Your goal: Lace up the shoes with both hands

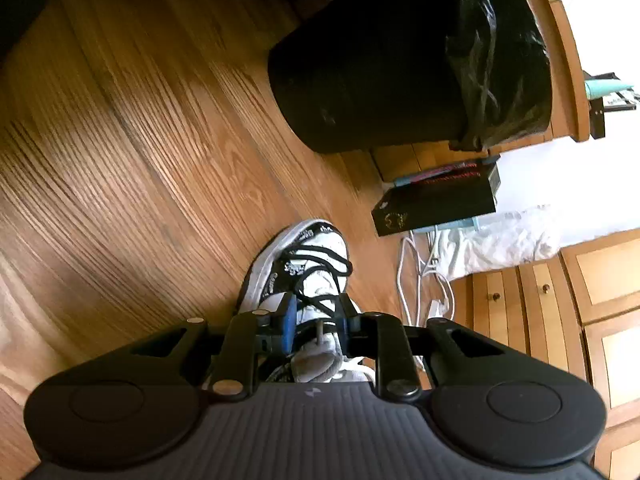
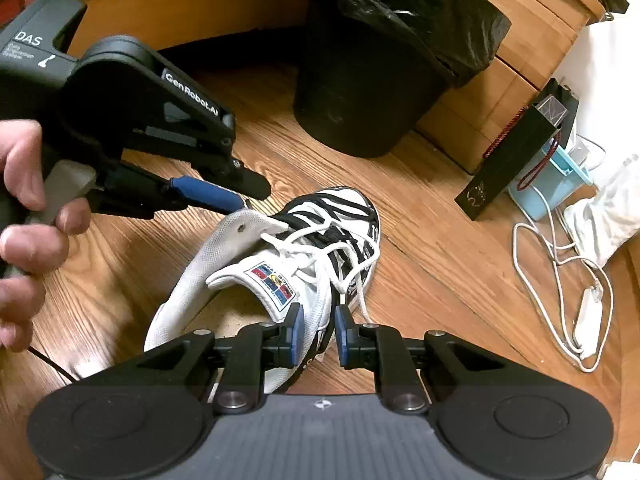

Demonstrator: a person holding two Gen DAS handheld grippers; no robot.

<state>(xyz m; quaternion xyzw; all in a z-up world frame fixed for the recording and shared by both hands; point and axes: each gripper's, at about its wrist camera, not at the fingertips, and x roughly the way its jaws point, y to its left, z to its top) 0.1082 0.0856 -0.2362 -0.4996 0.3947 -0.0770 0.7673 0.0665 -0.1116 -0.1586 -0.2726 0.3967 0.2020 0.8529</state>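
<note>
Floor (image 2: 420,216): wooden boards, the grain running slantwise under my tongs. On it:
- one shoe (image 2: 280,264), white with black stripes, toe pointing away from me, laces loose;
- one black bin (image 2: 352,120) with a black liner, beyond the shoe;
- one long black box (image 2: 508,168), tipped against a pale blue container (image 2: 560,184);
- one white cable (image 2: 560,272) in loops, with its adapter;
- one crumpled white bag (image 2: 608,208), touching the cable.

Light: warm, moderate; brightest at the right edge, where the white wall (image 1: 580,184) blows out.
Shadows: bin (image 1: 384,60) nearly featureless black.
Glare: sheen on floor (image 1: 140,140).
Distortion: strong fisheye bending, dark corners.
Blur: slight softness at edges.
</note>
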